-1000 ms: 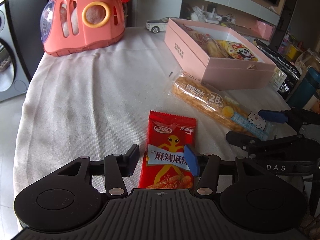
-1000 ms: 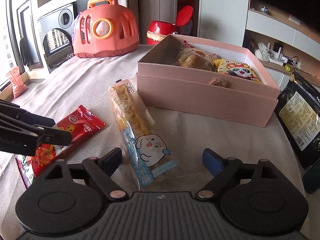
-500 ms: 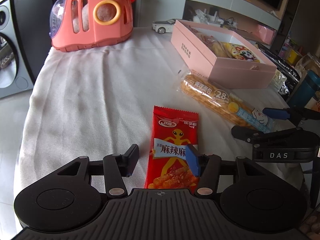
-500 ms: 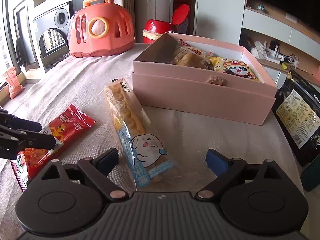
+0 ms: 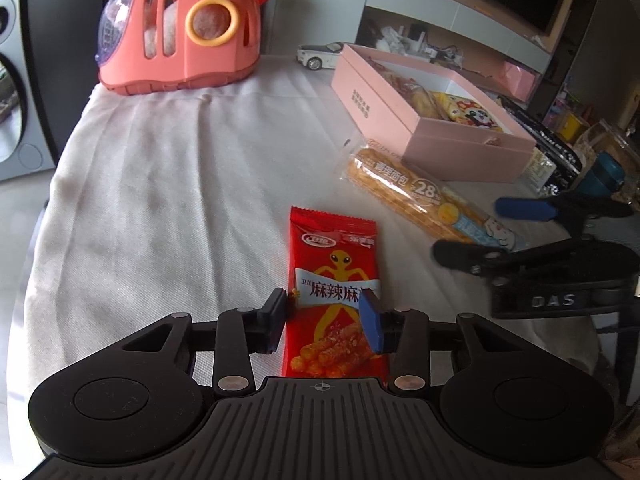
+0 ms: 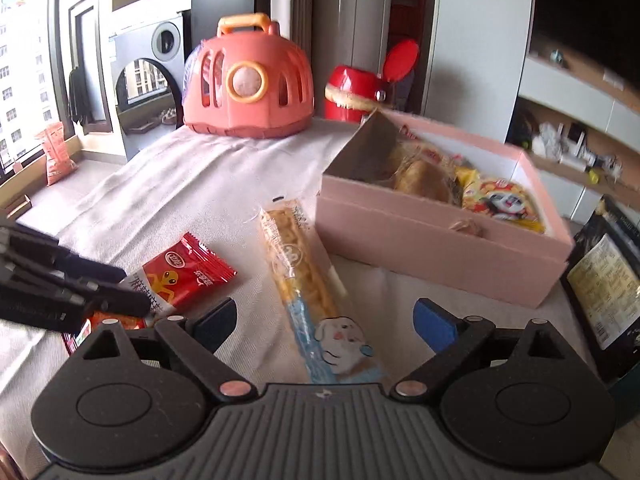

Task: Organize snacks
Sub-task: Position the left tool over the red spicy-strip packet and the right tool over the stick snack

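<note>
A red snack packet (image 5: 334, 276) lies flat on the white cloth; it also shows in the right wrist view (image 6: 182, 276). My left gripper (image 5: 326, 316) straddles its near half, jaws narrowed to about its width; contact is unclear. A long clear-wrapped bread stick pack (image 5: 416, 196) lies beside the open pink box (image 5: 460, 152), which holds several snacks. In the right wrist view my right gripper (image 6: 324, 318) is open wide around the near end of the bread pack (image 6: 308, 284), in front of the box (image 6: 432, 252).
A pink pet-carrier toy (image 5: 180, 28) stands at the table's far left. A white toy car (image 5: 320, 56) sits behind the box. A red container (image 6: 356, 94) stands at the back. A black snack bag (image 6: 608, 280) lies right of the box.
My left gripper's jaws have narrowed around the red packet. My right gripper has drawn back and risen a little, its jaws still wide around the bread pack.
</note>
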Available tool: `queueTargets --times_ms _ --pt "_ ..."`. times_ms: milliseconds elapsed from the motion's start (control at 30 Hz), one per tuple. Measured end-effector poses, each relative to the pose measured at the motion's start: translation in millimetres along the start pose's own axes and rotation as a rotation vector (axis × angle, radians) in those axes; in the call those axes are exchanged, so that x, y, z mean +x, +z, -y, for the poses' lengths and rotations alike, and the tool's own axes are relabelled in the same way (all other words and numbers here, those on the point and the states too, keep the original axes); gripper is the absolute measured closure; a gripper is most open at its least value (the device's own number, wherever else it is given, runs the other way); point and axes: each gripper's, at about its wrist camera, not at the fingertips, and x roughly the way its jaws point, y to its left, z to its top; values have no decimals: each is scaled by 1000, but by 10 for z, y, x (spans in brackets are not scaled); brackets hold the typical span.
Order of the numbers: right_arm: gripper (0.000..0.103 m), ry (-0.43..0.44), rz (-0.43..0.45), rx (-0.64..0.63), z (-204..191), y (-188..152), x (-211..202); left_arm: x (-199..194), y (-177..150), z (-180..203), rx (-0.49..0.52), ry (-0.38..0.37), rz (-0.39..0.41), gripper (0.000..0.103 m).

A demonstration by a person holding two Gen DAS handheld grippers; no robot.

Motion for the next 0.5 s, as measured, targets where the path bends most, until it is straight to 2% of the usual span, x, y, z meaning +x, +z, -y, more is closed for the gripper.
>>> queueTargets --times_ms 100,200,300,500 --pt "9 137 -66 58 24 28 75 -79 4 -12 -5 -13 23 58" --pt "9 186 -67 93 50 44 48 -43 -1 35 18 -12 -1 57" --pt "9 144 -52 92 85 58 15 41 -18 125 57 5 -14 53" --pt "9 64 -34 63 141 56 3 119 -3 244 94 -2 -5 52"
